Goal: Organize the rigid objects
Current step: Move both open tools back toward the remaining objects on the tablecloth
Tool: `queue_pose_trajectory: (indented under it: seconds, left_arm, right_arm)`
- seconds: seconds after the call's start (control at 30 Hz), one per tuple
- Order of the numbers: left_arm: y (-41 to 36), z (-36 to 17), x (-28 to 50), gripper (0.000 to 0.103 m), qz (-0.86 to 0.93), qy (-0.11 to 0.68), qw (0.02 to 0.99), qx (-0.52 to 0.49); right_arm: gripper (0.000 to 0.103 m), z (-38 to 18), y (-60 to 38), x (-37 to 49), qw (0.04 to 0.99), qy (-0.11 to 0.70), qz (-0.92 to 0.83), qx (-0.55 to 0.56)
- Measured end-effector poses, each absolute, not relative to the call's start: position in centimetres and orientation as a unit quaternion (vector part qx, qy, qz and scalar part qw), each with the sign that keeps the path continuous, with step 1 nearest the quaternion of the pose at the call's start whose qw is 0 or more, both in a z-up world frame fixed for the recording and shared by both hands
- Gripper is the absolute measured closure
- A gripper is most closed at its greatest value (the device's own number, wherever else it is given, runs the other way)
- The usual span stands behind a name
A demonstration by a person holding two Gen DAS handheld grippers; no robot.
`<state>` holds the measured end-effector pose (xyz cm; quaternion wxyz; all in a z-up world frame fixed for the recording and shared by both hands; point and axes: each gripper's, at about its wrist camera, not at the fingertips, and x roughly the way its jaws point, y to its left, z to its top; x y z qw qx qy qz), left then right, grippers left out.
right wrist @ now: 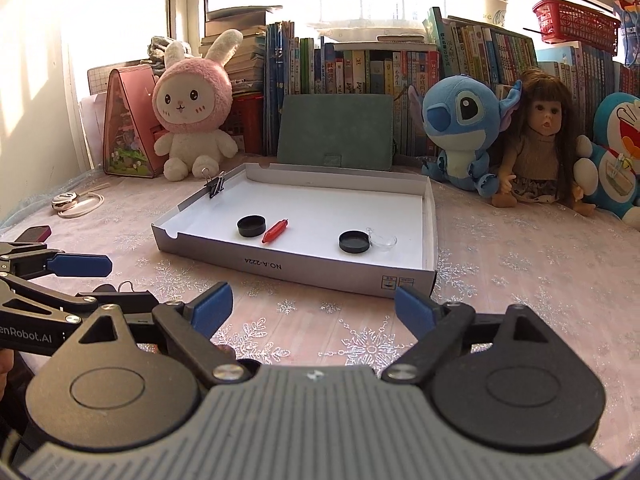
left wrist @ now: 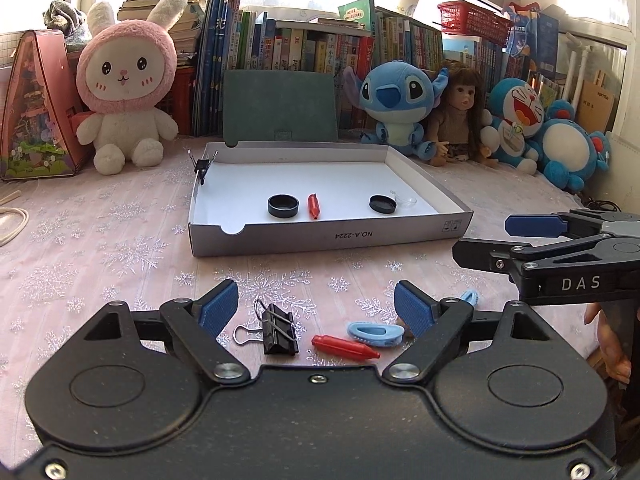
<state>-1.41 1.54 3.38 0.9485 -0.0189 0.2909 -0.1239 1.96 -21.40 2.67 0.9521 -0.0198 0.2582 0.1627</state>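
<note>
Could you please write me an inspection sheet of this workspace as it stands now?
Surface: pink snowflake tablecloth.
Job's things: white box holds two black caps, a red crayon and a clear dish; a binder clip grips its rim. Outside it: black binder clip, red crayon, blue clips.
Clutter: white cord.
Grippers: left gripper open, empty; right gripper open, empty.
Cables: nothing seen.
Surroundings: plush toys, doll, books, window.
</note>
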Motion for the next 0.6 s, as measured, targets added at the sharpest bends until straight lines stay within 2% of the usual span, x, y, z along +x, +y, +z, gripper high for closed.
queue_pose_trajectory:
  seconds: [0.6]
  left_arm:
    - [3.6,1.8,-4.4,0.019,-0.069,0.292,0.954,0.0]
  right_arm:
    - [0.004,0.0,-21.5,-1.5,0.956,0.25,0.147,-0.047]
